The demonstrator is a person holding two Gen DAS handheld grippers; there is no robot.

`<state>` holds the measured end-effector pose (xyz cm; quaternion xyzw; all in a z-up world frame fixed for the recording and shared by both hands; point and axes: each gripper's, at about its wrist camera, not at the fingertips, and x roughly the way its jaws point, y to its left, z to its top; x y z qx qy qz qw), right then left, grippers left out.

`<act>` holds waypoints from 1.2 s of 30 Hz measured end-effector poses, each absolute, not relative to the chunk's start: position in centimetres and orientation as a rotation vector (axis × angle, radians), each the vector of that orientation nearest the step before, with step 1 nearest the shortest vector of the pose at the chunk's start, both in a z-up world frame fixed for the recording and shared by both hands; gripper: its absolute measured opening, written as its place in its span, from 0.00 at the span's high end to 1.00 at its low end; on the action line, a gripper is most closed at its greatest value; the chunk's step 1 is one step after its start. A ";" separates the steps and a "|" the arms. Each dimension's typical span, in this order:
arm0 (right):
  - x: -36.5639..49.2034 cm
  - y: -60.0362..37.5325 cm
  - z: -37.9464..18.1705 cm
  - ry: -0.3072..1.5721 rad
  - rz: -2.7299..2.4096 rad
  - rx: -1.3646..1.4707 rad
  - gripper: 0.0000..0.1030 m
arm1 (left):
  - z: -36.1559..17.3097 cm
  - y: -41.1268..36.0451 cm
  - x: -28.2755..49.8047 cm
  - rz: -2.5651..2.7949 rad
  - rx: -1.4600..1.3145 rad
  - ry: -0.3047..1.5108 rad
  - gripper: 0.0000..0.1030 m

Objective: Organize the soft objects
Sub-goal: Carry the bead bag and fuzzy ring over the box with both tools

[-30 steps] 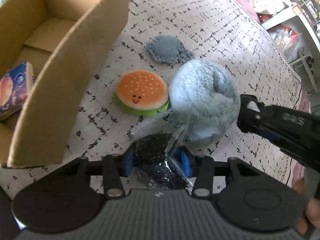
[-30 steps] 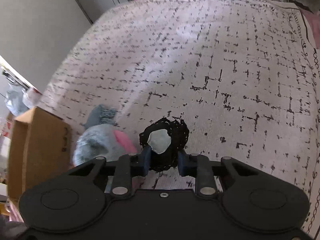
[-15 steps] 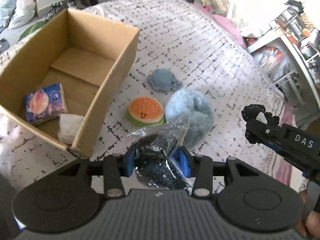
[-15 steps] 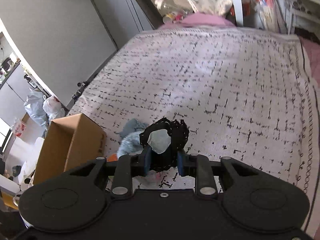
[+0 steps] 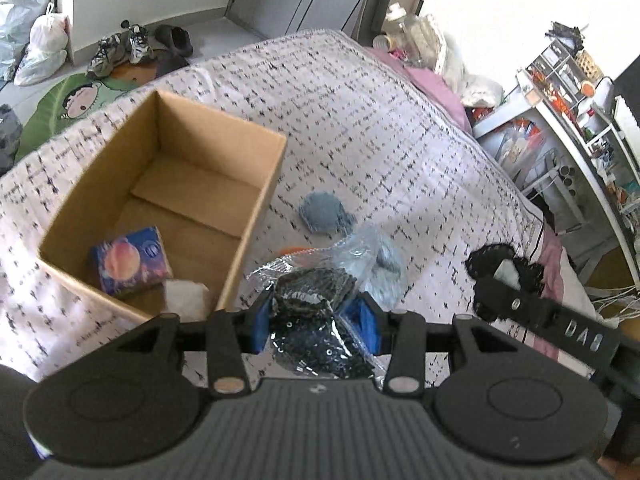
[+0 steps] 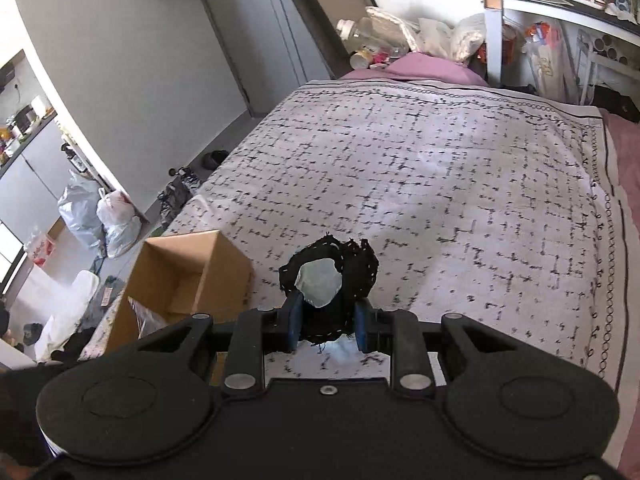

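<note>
My left gripper (image 5: 316, 326) is shut on a clear plastic bag of dark beaded fabric (image 5: 316, 304), held high above the bed. It hides most of the fluffy blue plush (image 5: 386, 264) and the burger toy (image 5: 294, 249) below. A flat blue-grey knitted piece (image 5: 324, 213) lies on the bedspread. The open cardboard box (image 5: 256, 204) holds a printed tissue pack (image 5: 130, 260) and a white wad (image 5: 186, 296). My right gripper (image 6: 328, 324) is shut on a black lace item with a pale centre (image 6: 326, 280); the same item (image 5: 502, 270) shows in the left wrist view, at the right.
The box (image 6: 188, 276) sits near the bed's left edge. A patterned bedspread (image 6: 440, 184) stretches far ahead, with a pink pillow (image 6: 420, 70) at its head. Shoes (image 5: 132, 46) and plastic bags (image 5: 40, 46) lie on the floor. Cluttered shelves (image 5: 568, 92) stand to the right.
Both grippers have risen well above the bed with their loads still held. The box and toys look smaller and farther, and the room around the bed has come into view.
</note>
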<state>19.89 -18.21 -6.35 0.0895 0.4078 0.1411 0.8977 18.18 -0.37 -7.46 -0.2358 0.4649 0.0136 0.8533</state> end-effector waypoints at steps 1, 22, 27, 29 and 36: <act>19.8 -17.9 -6.2 0.844 0.294 0.184 0.75 | -7.2 -0.1 18.3 0.028 -0.494 0.974 0.58; 20.1 -10.8 -5.7 0.870 0.380 0.155 0.75 | -5.9 7.9 20.1 0.062 -0.480 0.930 0.58; 20.4 -9.2 -6.3 0.893 0.409 0.141 0.75 | -6.9 10.0 21.0 0.092 -0.486 0.953 0.58; 20.5 -8.5 -6.5 0.906 0.421 0.135 0.75 | -7.3 10.6 21.3 0.099 -0.484 0.961 0.58; 21.0 -6.2 -7.0 0.928 0.460 0.113 0.75 | -8.8 11.8 23.0 0.117 -0.480 0.995 0.57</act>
